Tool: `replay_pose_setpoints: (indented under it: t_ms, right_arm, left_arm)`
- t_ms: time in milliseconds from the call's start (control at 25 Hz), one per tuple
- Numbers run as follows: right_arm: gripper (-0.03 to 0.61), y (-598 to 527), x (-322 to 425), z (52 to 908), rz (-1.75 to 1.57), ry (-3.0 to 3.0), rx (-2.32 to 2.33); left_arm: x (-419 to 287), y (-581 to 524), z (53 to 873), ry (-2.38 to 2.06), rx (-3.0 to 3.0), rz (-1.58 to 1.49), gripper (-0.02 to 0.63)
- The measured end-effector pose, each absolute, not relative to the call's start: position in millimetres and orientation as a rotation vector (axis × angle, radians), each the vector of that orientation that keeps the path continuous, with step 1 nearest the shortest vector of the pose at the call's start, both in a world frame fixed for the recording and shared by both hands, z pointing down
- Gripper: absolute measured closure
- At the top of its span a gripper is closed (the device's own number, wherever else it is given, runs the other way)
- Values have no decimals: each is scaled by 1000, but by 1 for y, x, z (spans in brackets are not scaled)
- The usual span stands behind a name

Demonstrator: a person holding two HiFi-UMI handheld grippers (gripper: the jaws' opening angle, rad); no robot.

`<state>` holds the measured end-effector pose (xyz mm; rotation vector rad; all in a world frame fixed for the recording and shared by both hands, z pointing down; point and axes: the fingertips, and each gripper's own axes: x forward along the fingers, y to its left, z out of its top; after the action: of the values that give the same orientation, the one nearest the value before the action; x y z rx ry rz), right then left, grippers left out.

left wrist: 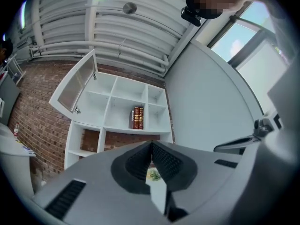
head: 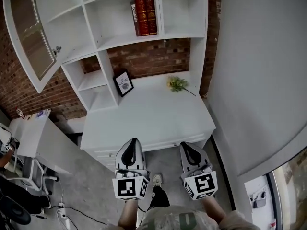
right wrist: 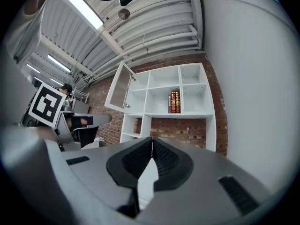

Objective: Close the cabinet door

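Observation:
The white cabinet door (head: 31, 37) with a glass pane stands swung open at the upper left of the white shelf unit (head: 120, 32). It also shows in the left gripper view (left wrist: 77, 86) and the right gripper view (right wrist: 121, 86). My left gripper (head: 133, 140) and right gripper (head: 188, 145) are side by side in front of the desk, well short of the door. Both point toward the shelves. The left gripper (left wrist: 151, 143) has its jaws together with nothing between them. The right gripper (right wrist: 151, 138) is shut and empty too.
A white desk (head: 144, 119) carries a small framed picture (head: 123, 83) and a sprig of flowers (head: 177, 84). Red books (head: 145, 15) stand on a shelf. A grey wall (head: 259, 71) bounds the right; a low white table (head: 33, 128) and an office chair (head: 29, 176) sit left.

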<state>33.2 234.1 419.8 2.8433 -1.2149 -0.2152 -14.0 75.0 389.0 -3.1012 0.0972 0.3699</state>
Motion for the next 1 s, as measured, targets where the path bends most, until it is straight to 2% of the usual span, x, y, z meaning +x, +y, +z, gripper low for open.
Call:
replay_pose_setpoints:
  t_ms: [480, 760, 1000]
  right_arm:
    - [561, 81, 208, 356, -342, -1202, 2832]
    - [561, 35, 269, 349, -301, -1200, 2829]
    - [561, 12, 306, 361, -239, -1310, 2793]
  left_arm:
    - [162, -67, 335, 65, -3058, 470, 600]
    - [226, -100, 342, 22, -3128, 417, 600]
    - [253, -111, 352, 99, -3152, 360, 600]
